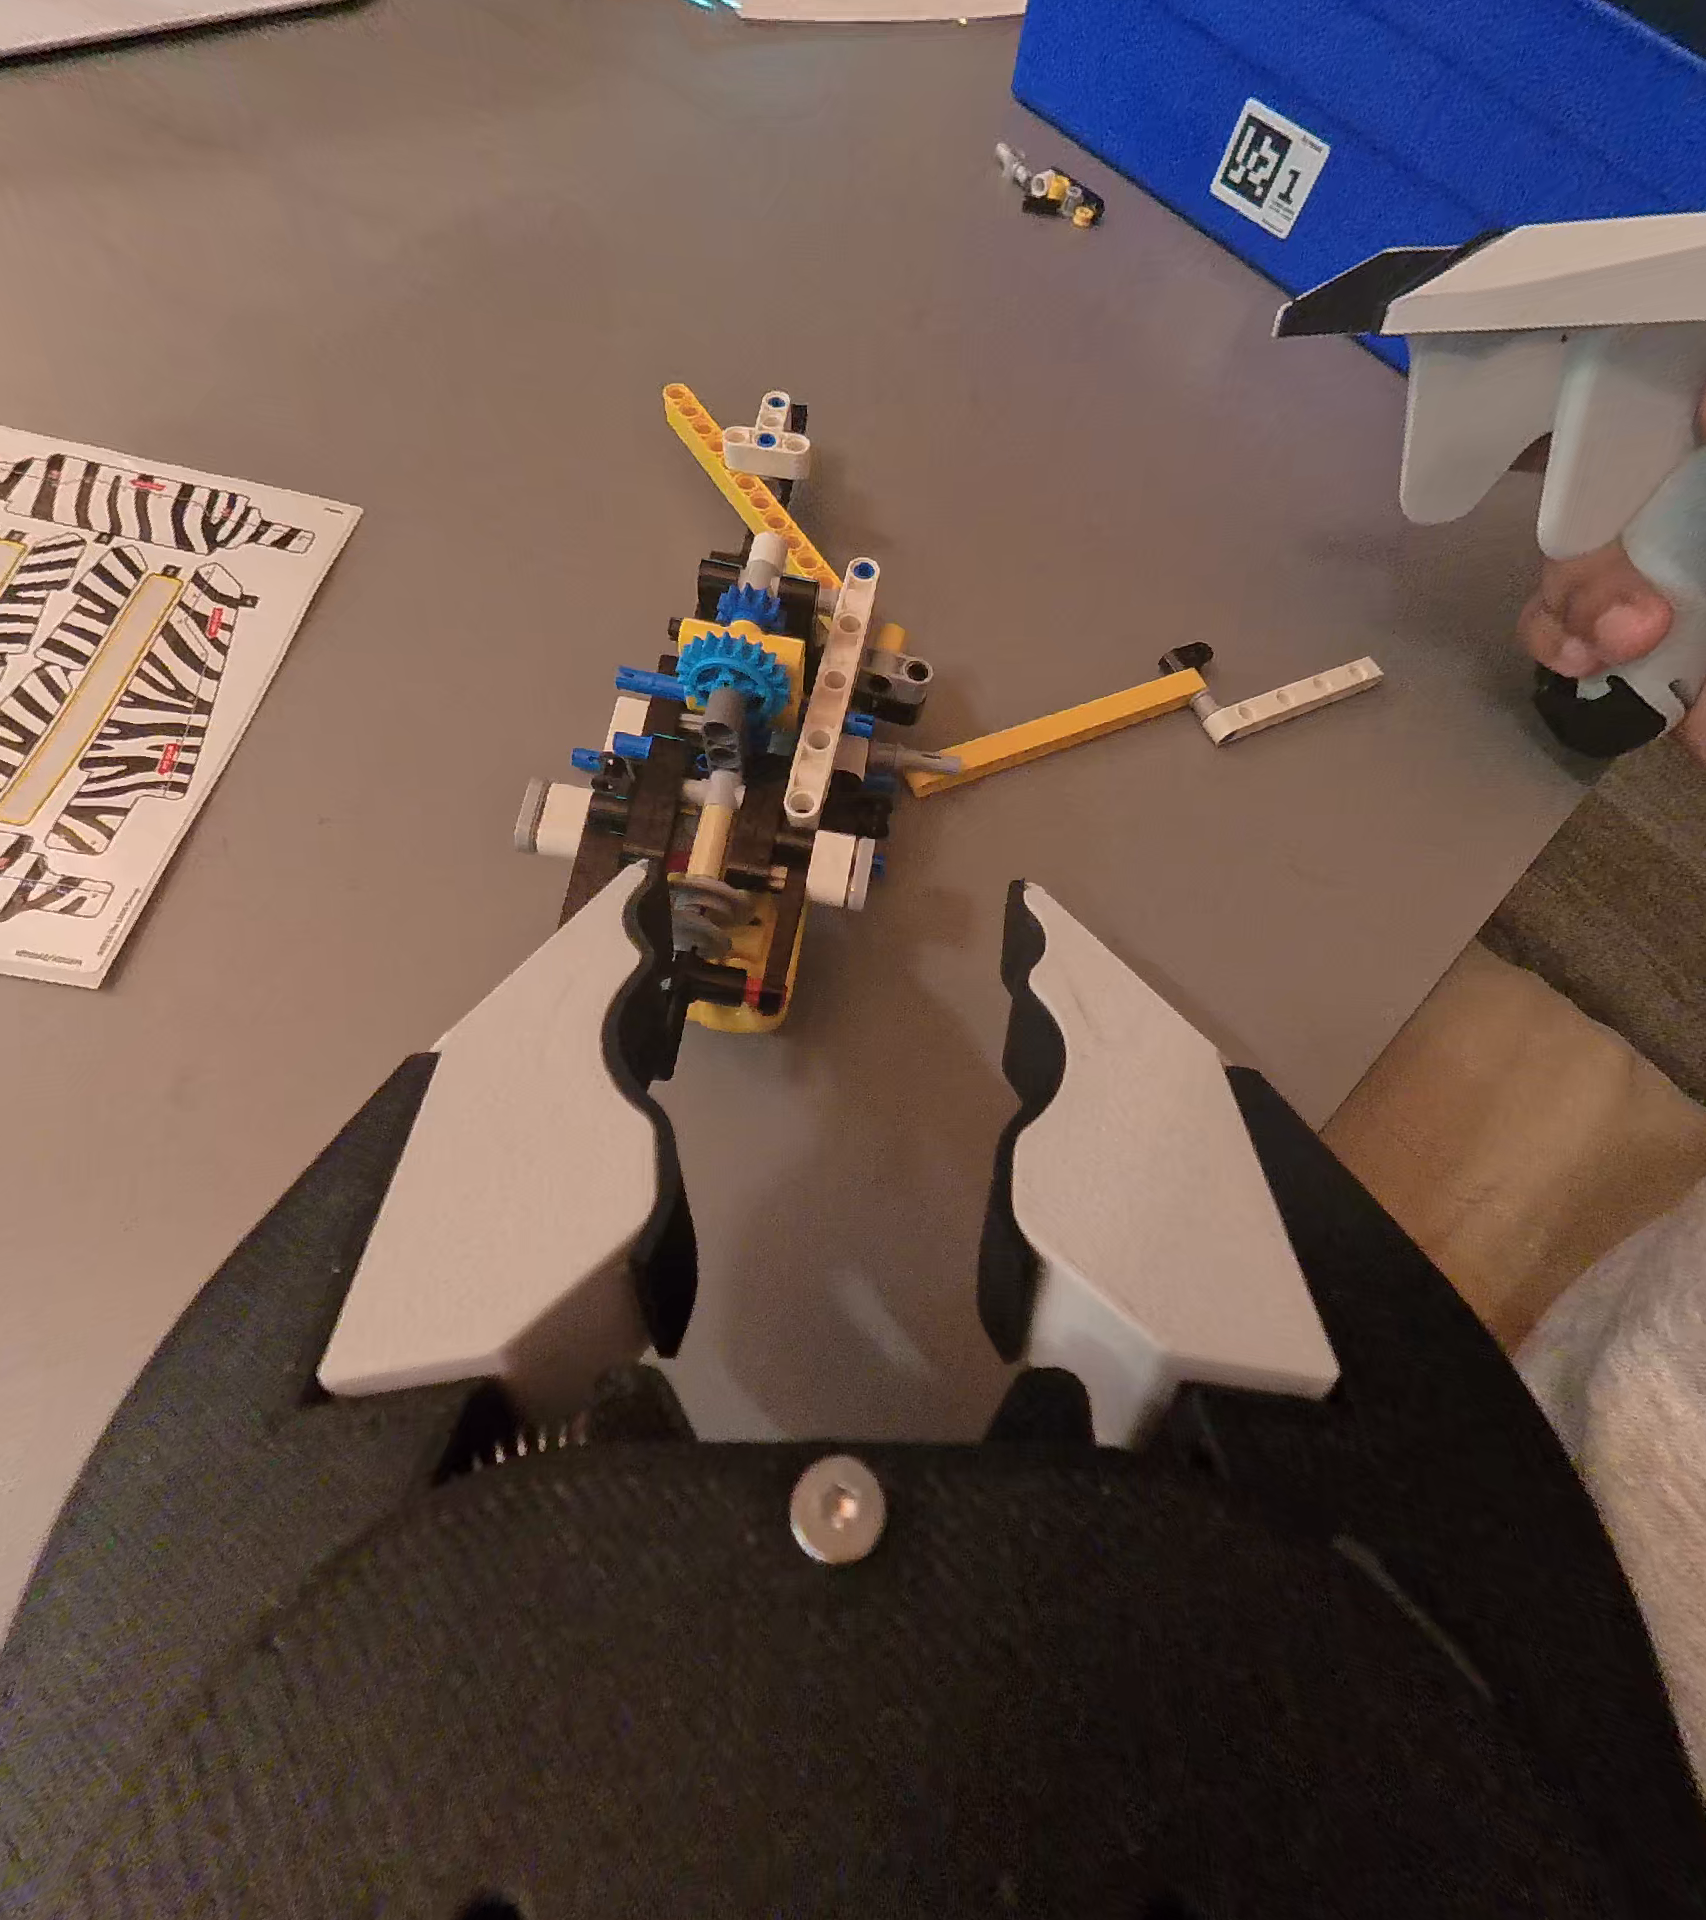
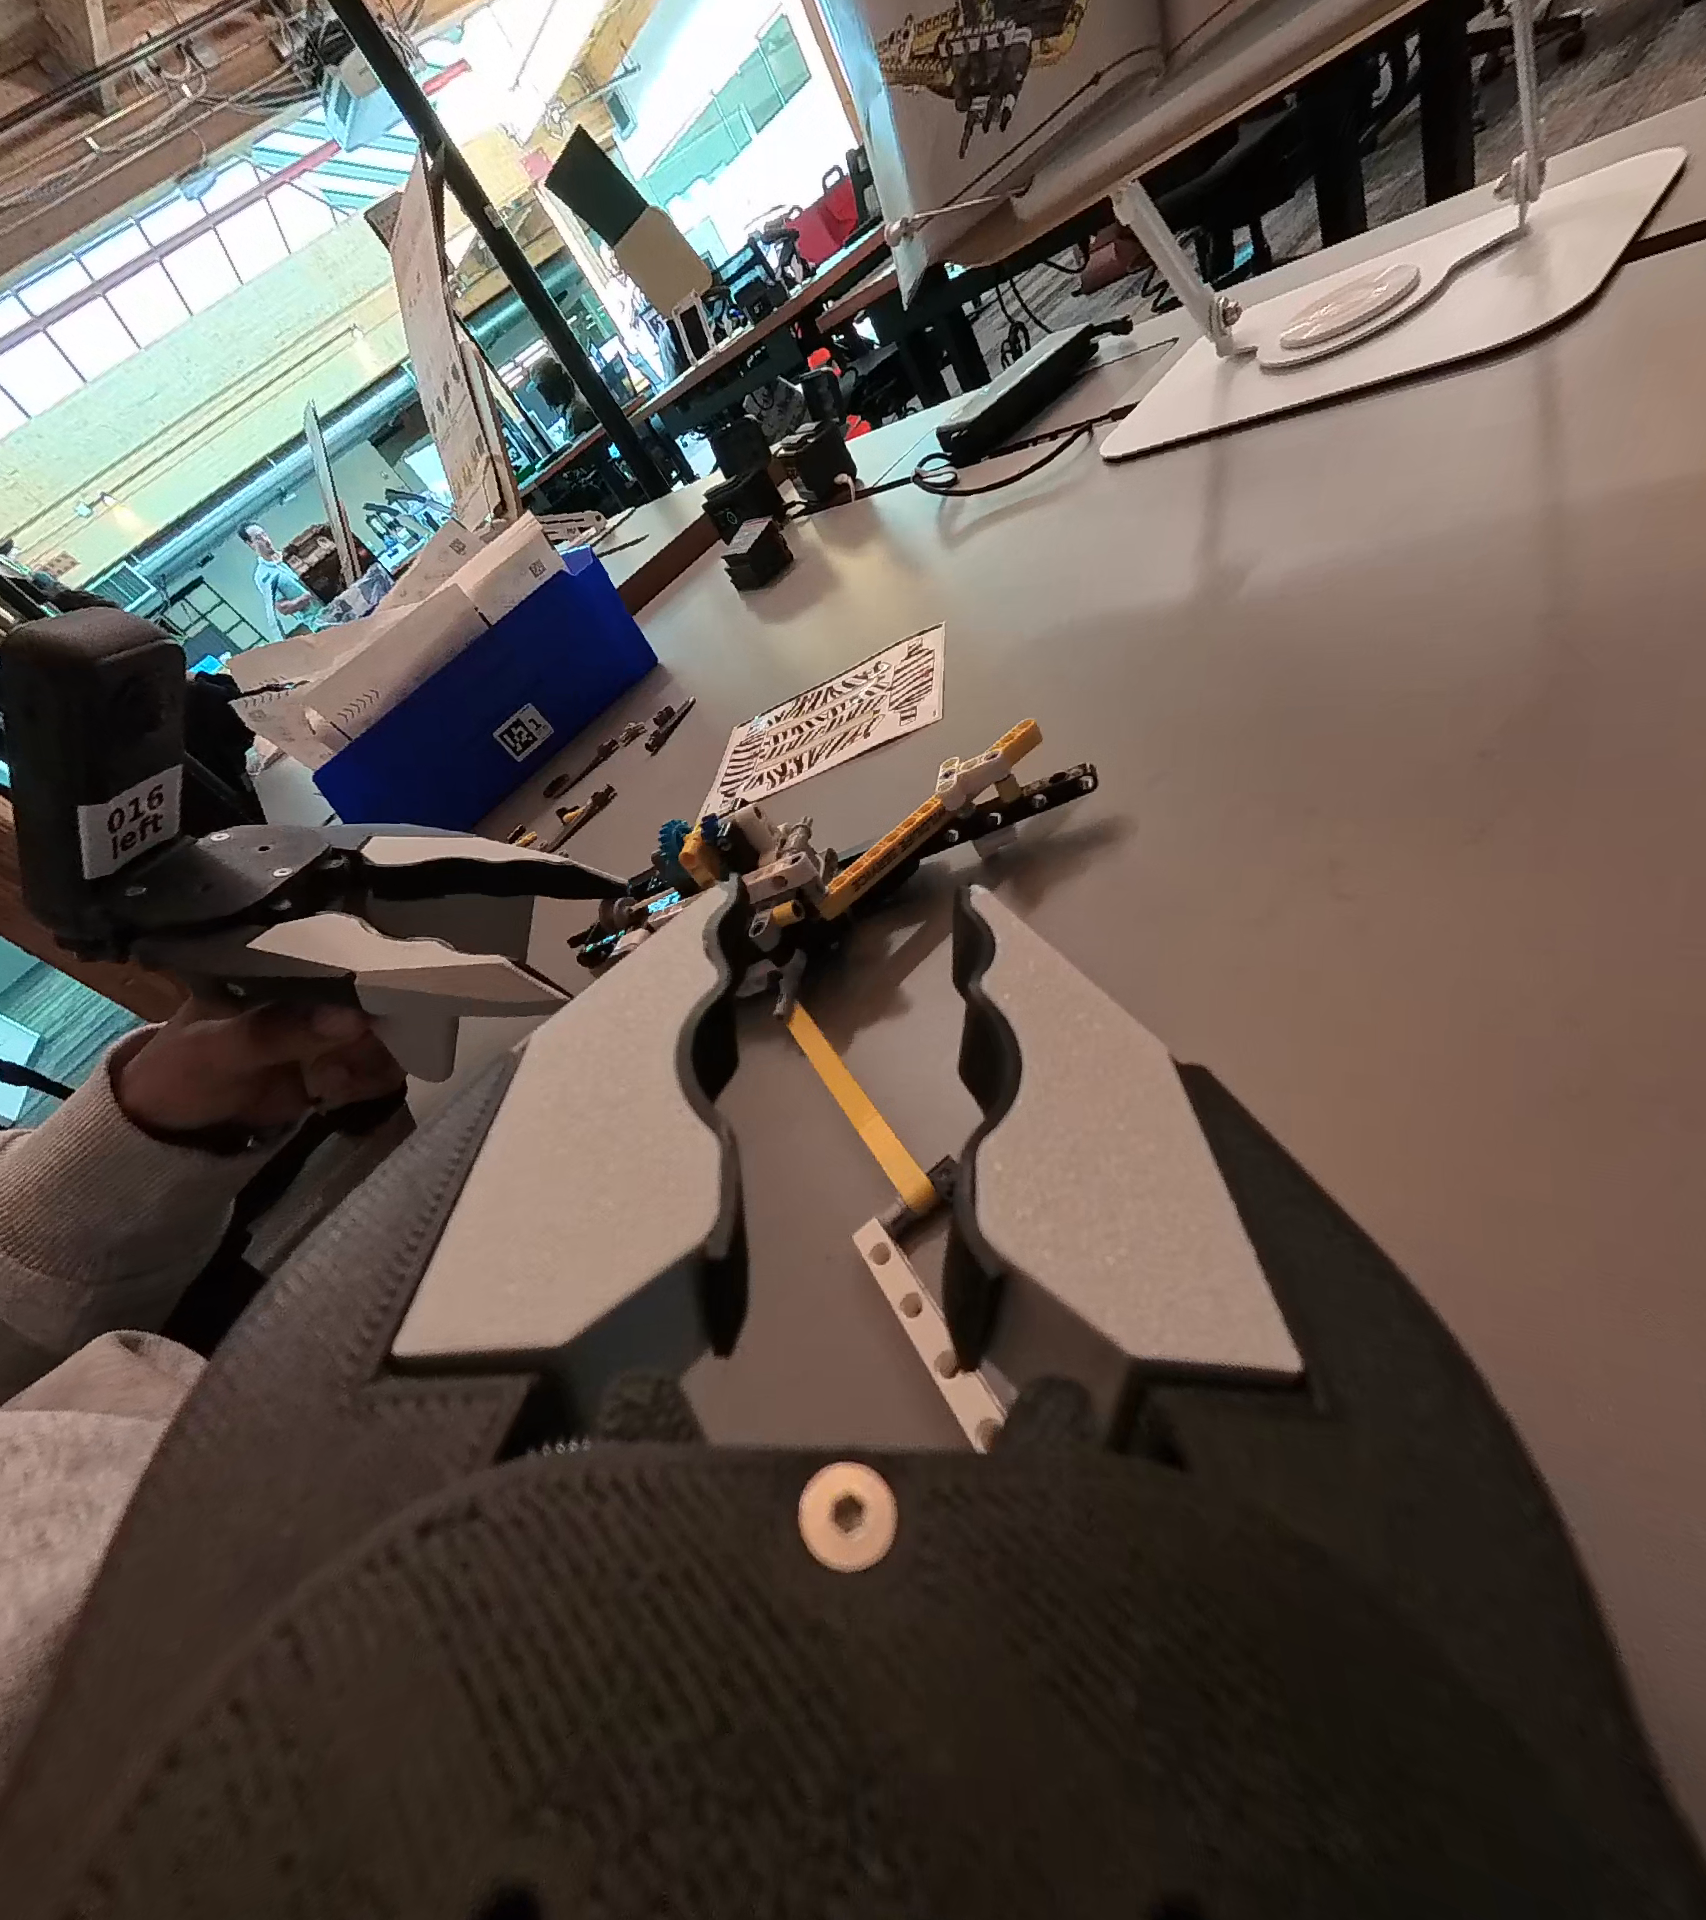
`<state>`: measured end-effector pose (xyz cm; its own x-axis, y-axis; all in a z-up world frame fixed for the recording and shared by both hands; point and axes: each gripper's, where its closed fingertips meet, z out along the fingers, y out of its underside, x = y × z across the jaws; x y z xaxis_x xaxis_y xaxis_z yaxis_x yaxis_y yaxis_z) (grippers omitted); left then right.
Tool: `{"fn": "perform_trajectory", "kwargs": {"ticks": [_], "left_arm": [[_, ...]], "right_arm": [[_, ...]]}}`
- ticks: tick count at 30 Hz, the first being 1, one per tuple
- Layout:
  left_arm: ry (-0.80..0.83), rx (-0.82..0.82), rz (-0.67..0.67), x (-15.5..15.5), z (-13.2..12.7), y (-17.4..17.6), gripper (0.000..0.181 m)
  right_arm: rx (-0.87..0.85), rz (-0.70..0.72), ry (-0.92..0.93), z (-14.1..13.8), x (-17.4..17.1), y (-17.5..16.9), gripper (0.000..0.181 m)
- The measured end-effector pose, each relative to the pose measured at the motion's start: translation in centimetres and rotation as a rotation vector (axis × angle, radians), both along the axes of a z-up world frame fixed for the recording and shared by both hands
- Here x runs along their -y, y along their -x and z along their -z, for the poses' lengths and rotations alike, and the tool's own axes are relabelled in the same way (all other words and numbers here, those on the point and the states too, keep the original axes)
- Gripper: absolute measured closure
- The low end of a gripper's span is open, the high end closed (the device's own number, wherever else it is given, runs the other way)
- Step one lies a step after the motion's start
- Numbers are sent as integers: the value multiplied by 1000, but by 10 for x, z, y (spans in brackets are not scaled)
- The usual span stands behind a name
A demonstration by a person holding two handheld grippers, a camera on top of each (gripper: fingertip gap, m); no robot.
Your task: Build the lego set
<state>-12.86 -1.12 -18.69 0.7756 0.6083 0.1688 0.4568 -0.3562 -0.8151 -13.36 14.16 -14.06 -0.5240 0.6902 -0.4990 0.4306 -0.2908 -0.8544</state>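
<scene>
The Lego assembly [image 1: 735, 727], a black and yellow frame with blue gears and white beams, lies on the grey table [image 1: 413, 312]. A yellow beam [image 1: 1067, 727] with a white beam [image 1: 1296, 696] at its end sticks out from its right side. My left gripper [image 1: 828, 904] is open, and its left fingertip touches the near end of the assembly. My right gripper [image 2: 849, 904] is open and empty, low over the yellow beam [image 2: 854, 1101], with the assembly [image 2: 828, 842] just beyond its tips. The left gripper also shows in the right wrist view [image 2: 568, 940], open.
A zebra-striped sticker sheet [image 1: 70, 686] lies left of the assembly. A blue box [image 1: 1400, 125] stands at the back right, with small loose parts [image 1: 1051, 192] beside it. A white stand base [image 2: 1400, 312] and black devices [image 2: 755, 551] sit farther along the table. The table edge runs at the right.
</scene>
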Motion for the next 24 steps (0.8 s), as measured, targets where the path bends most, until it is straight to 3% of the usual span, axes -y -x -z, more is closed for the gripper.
{"fn": "perform_trajectory", "kwargs": {"ticks": [24], "left_arm": [[-22,22,22,-7,0,-4,119]], "right_arm": [[3,-2,9,0,0,0,144]]}}
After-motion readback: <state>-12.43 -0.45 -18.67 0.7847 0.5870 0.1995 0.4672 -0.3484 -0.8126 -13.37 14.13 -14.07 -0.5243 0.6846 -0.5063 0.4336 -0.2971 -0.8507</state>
